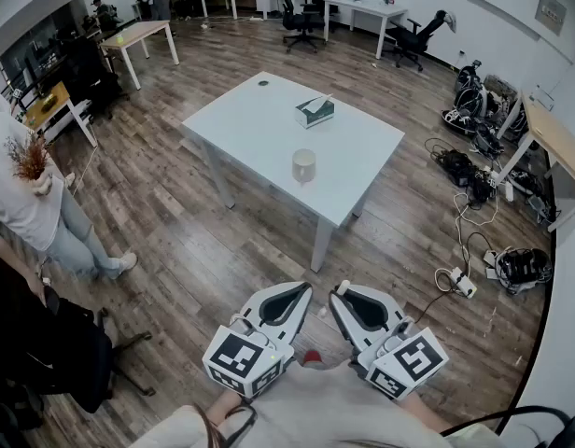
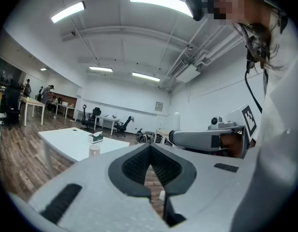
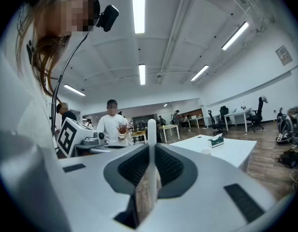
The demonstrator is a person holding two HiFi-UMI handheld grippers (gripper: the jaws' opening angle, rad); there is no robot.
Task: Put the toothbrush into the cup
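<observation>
A pale cup (image 1: 304, 165) stands upright on the white table (image 1: 259, 129), toward its near right side and well ahead of both grippers. Both grippers are held low and close to the person's body, far short of the table. My right gripper (image 1: 338, 297) is shut on a white toothbrush (image 3: 151, 129), whose end sticks out past the jaw tips (image 1: 343, 287). Beside it, my left gripper (image 1: 304, 290) has its jaws together with nothing between them. In the left gripper view the cup (image 2: 94, 150) is small and distant, and the right gripper (image 2: 174, 137) is at the right.
A green tissue box (image 1: 314, 110) lies on the table behind the cup. A person (image 1: 26, 194) holding a dried plant stands at the left. Cables and gear (image 1: 474, 175) litter the floor at the right. Desks and office chairs (image 1: 301, 12) line the far end of the room.
</observation>
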